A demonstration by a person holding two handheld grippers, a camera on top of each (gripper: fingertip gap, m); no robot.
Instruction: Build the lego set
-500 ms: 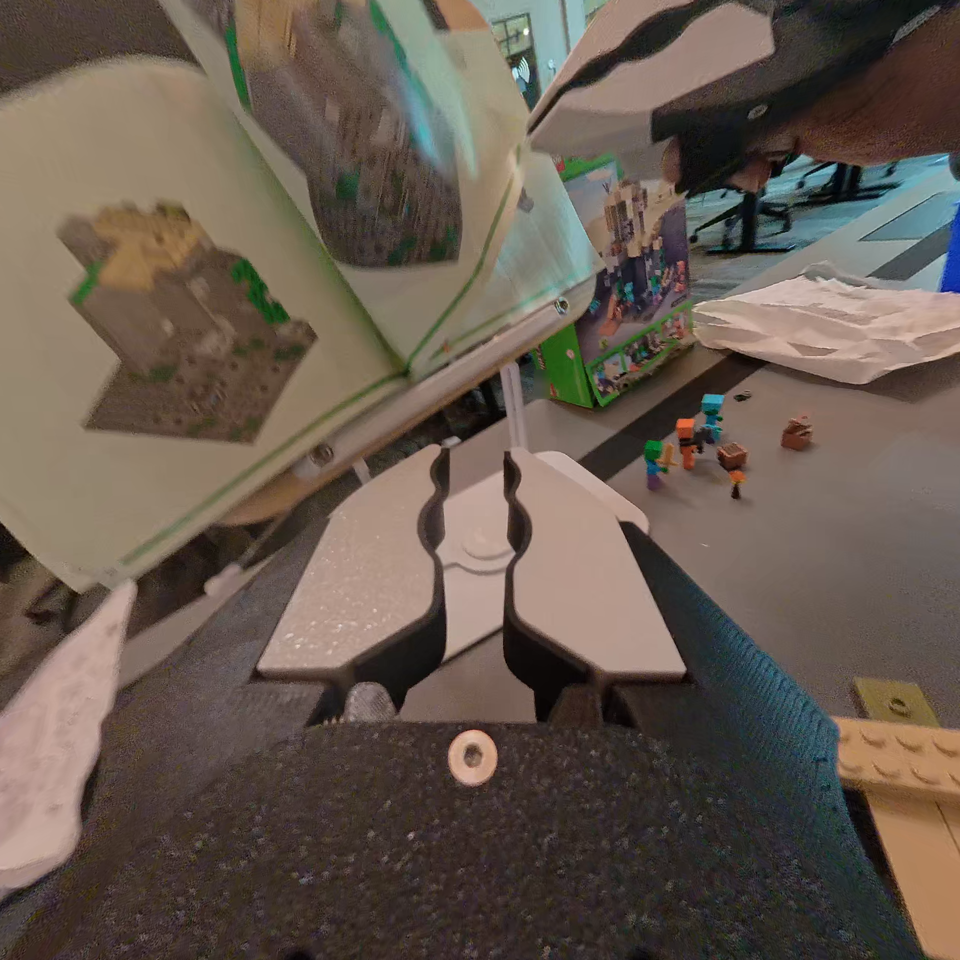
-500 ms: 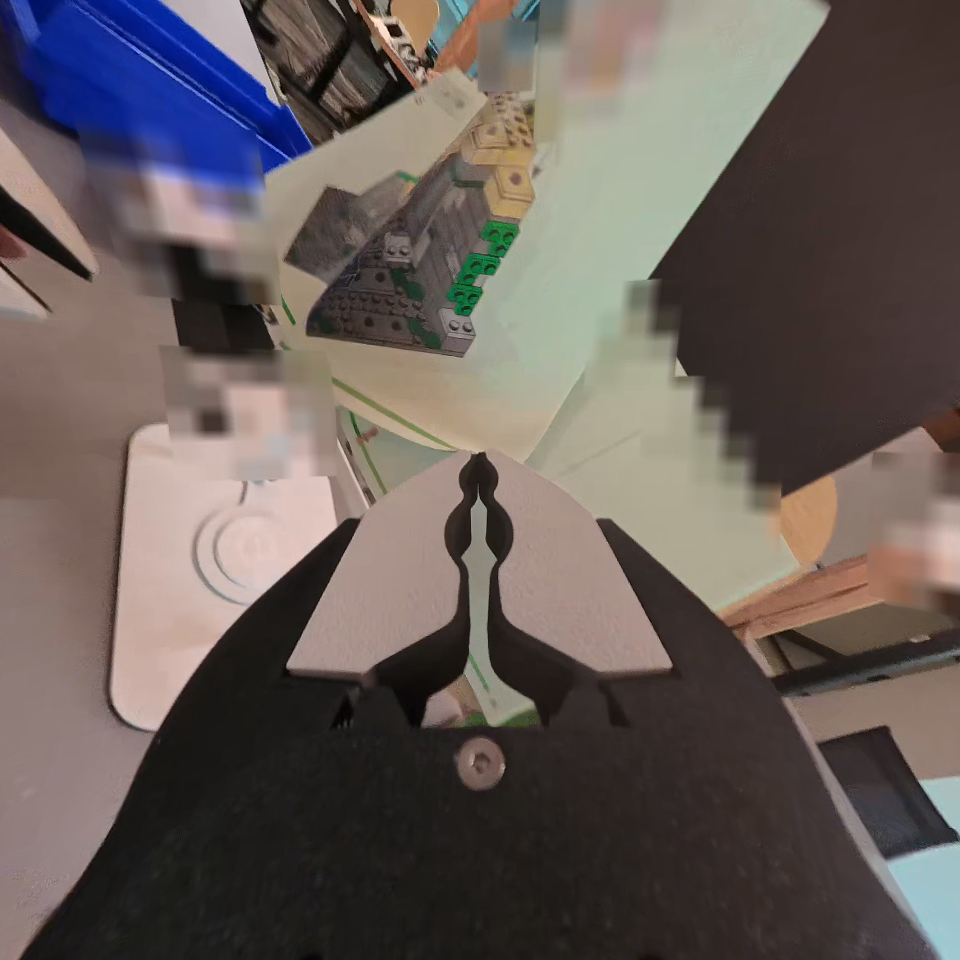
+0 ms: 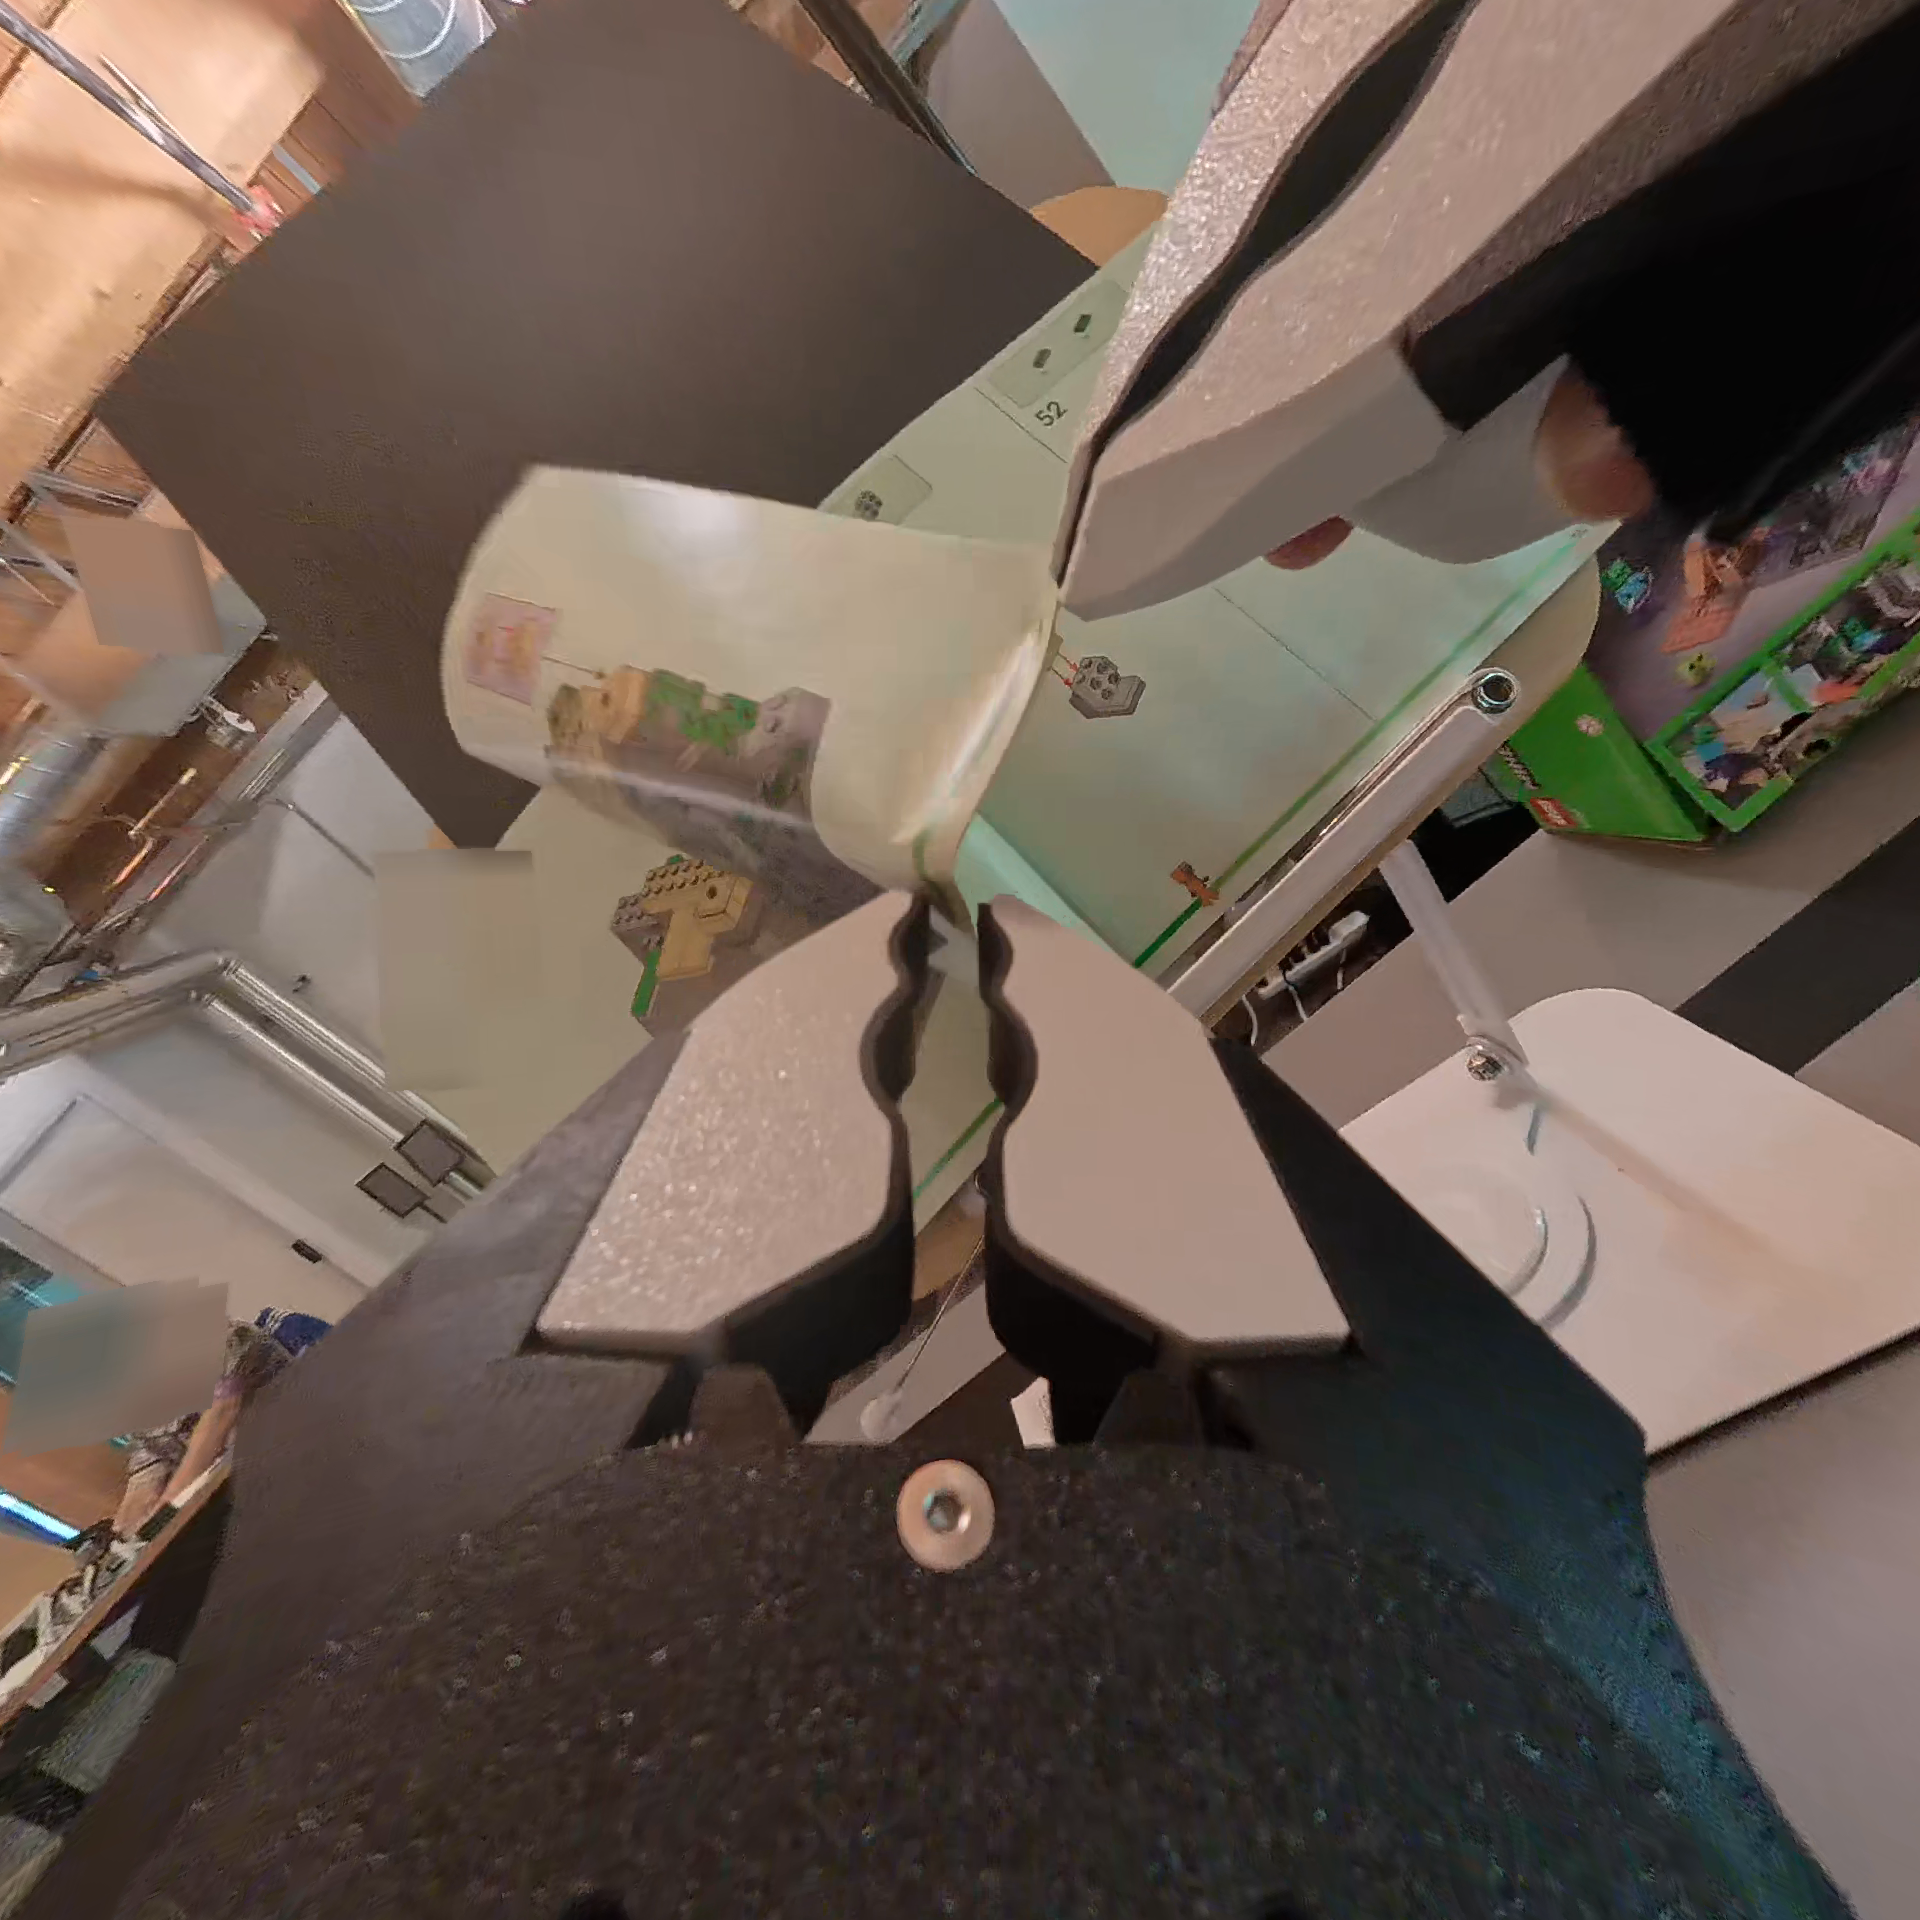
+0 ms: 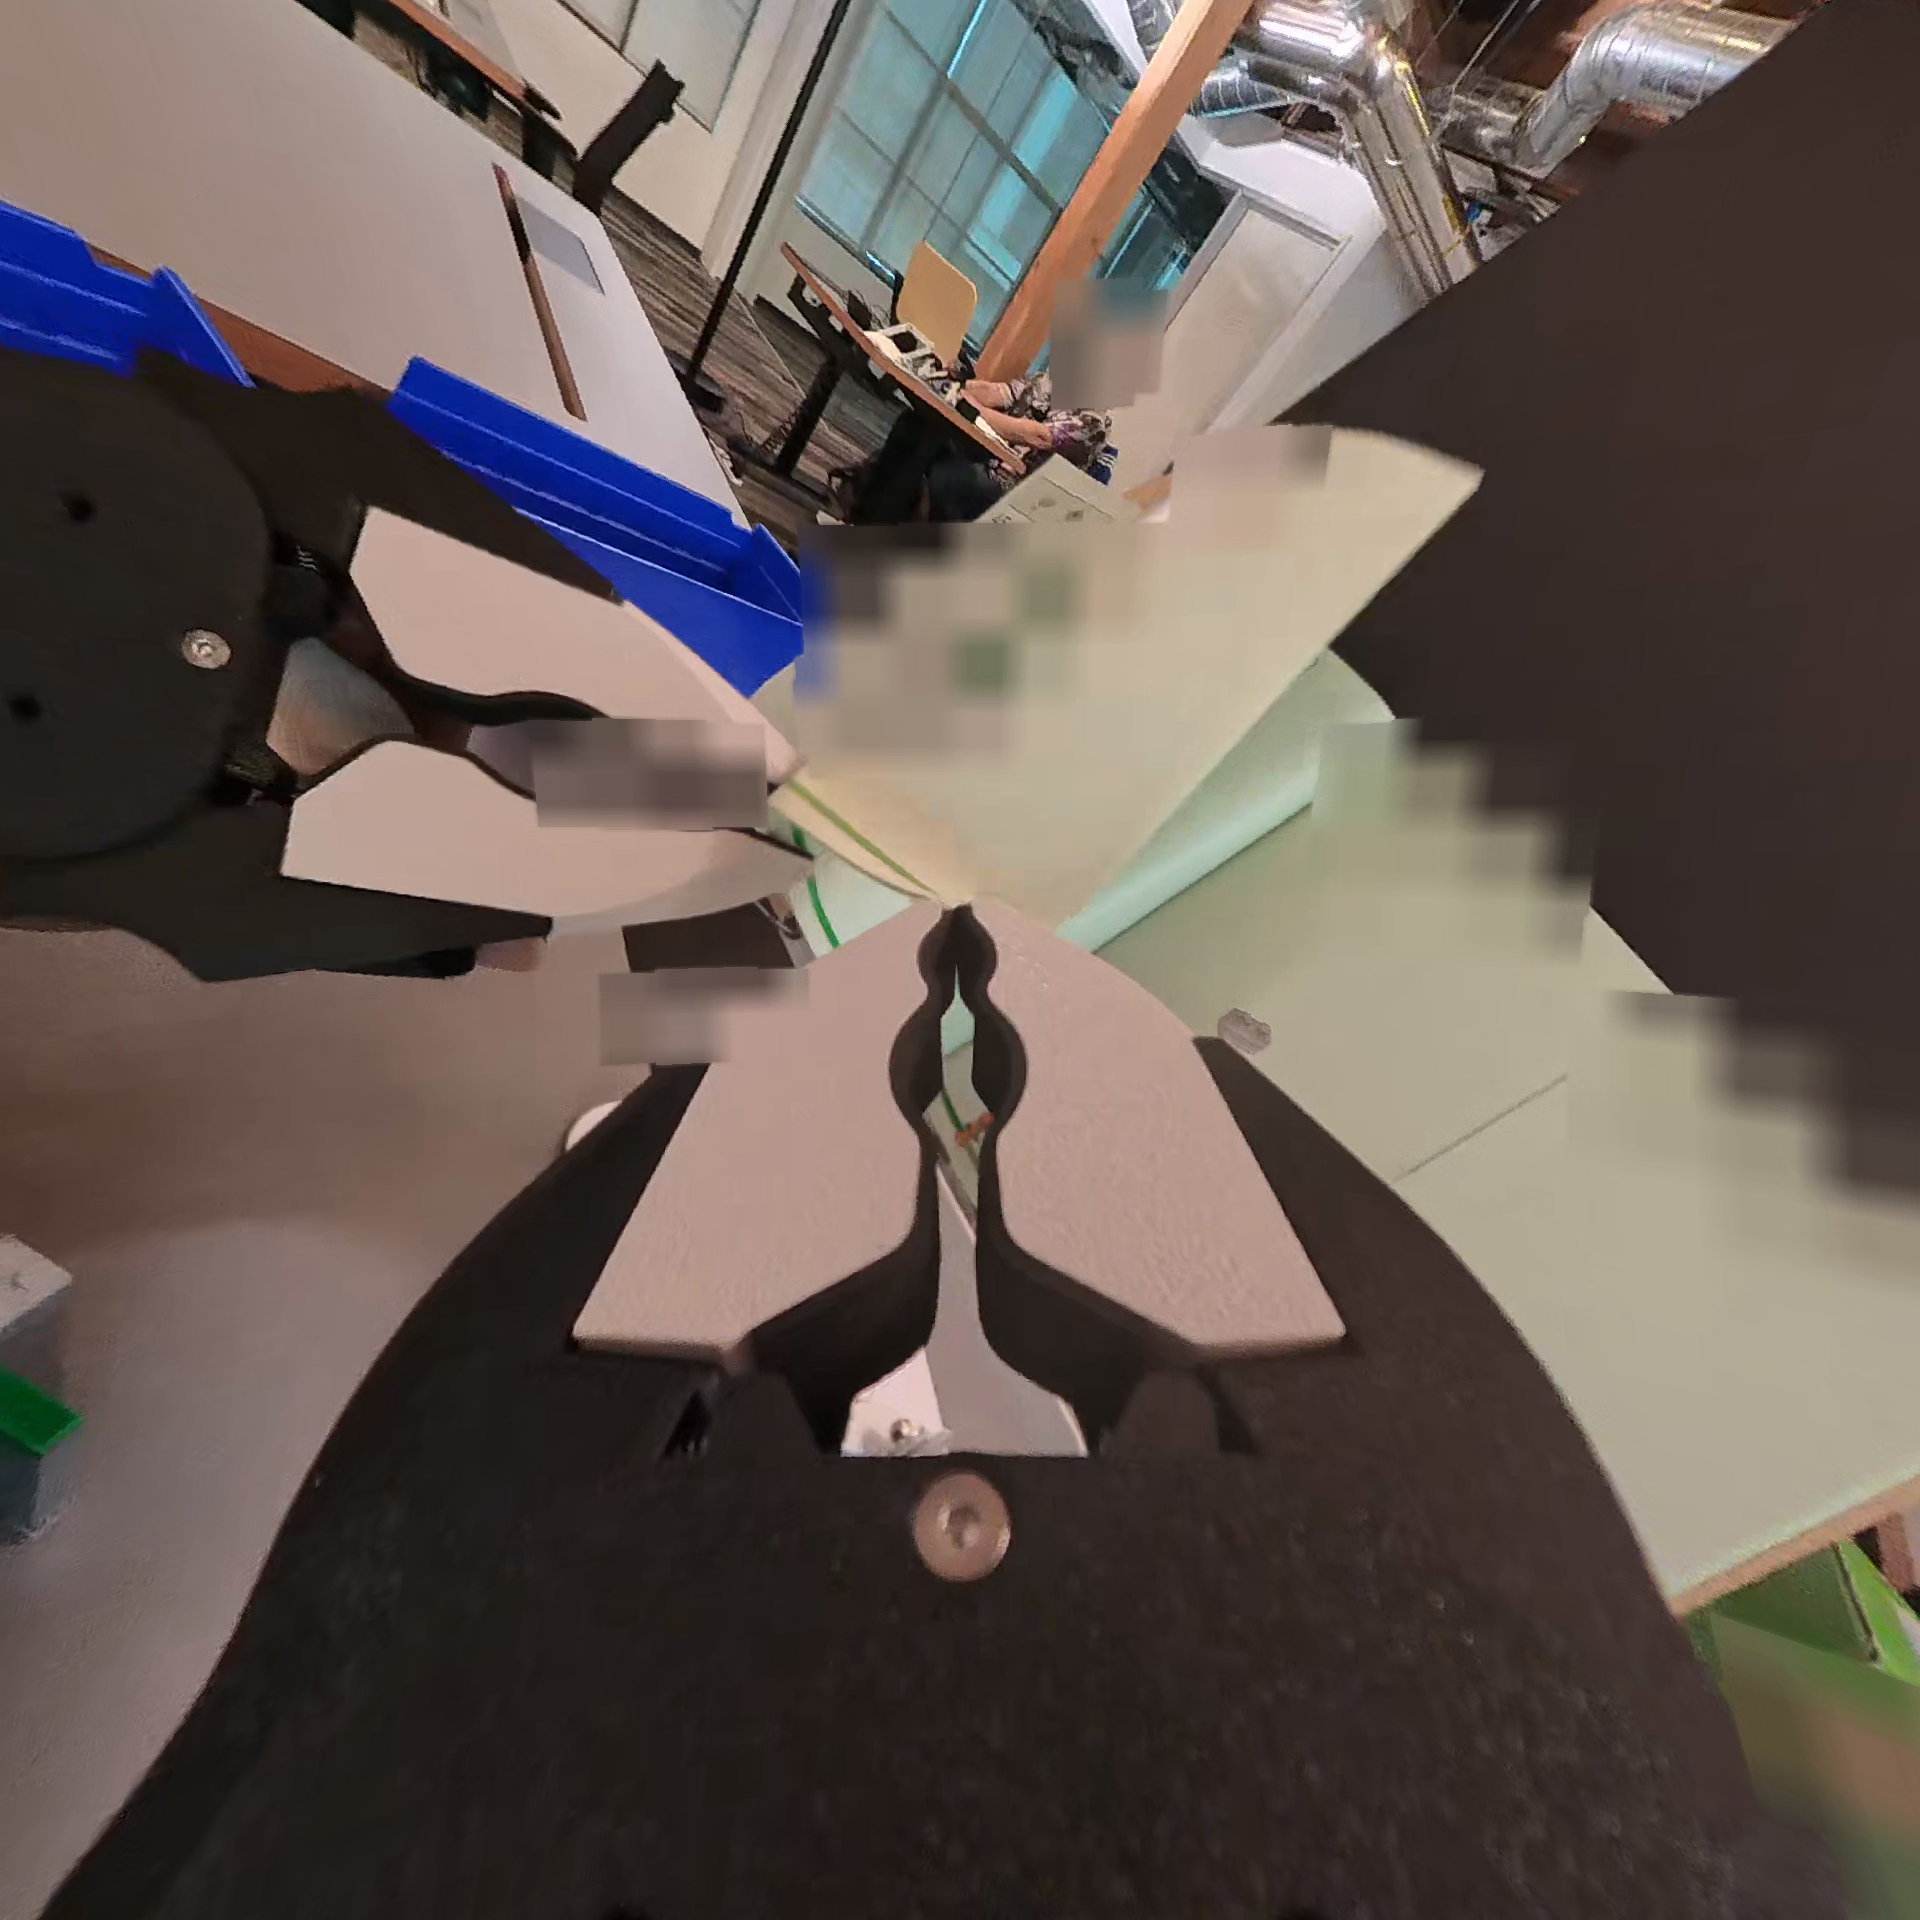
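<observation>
The pale green instruction booklet (image 3: 1247, 727) stands open on a white stand in front of a black board. My right gripper (image 4: 958, 914) is shut on the edge of one page (image 4: 1039, 790). In the left wrist view it (image 3: 1065, 582) comes in from the upper right and holds that page (image 3: 727, 582) curled over to the left. My left gripper (image 3: 945, 920) has a narrow gap between its fingers and sits at the lower edge of the curled page. It also shows in the right wrist view (image 4: 790, 821), partly behind a mosaic patch.
The stand's white base plate (image 3: 1558, 1195) lies on the grey table at the right. A green Lego box (image 3: 1766, 748) stands behind it. Blue bins (image 4: 623, 520) sit at the far left. A grey and green brick block (image 4: 31, 1382) is at the left edge. The grippers' ends are close to 5 centimeters from one another.
My left gripper has risen from the table up to the booklet and its fingers have narrowed. My right gripper has pulled its page further over, so it now curls.
</observation>
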